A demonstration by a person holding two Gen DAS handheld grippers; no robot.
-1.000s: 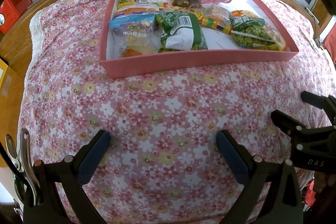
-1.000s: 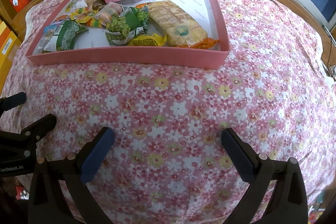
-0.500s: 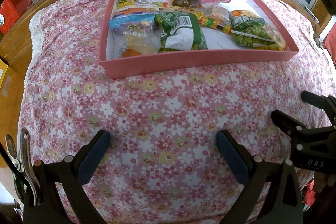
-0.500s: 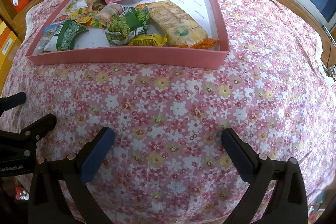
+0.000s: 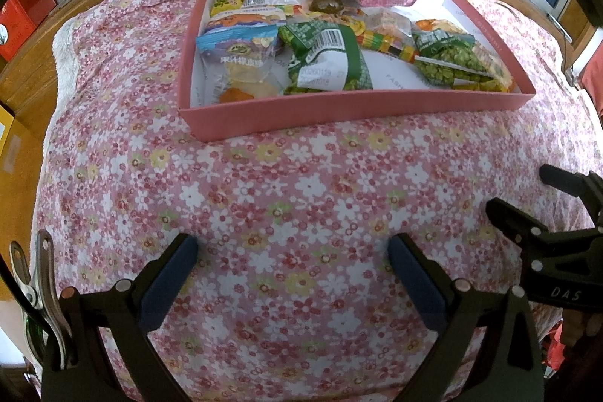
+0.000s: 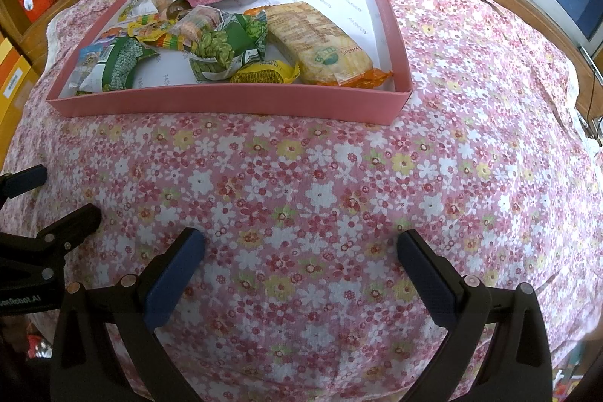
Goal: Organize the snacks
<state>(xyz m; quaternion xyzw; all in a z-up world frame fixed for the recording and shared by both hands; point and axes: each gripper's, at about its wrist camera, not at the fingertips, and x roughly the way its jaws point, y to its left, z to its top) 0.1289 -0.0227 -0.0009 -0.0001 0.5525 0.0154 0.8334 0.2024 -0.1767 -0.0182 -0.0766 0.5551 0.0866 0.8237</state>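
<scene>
Many mixed snack packets (image 5: 328, 59) | pink tray (image 6: 233, 102) | possibly overlapping

The black right gripper (image 5: 557, 213), seen at the edge of the left wrist view, carries the white letters "DAS". The black left gripper (image 6: 35, 210), at the edge of the right wrist view, shows a partly cut-off "Robot.AI". On the green pea packet's white label (image 5: 326, 68) a date code reads "20260119", above a barcode. The white floor of the shallow pink cardboard tray (image 6: 226, 102) bears faint grey "FASHION" prints. Chinese characters on the blue packet (image 5: 239, 49) are too blurred to read.
</scene>
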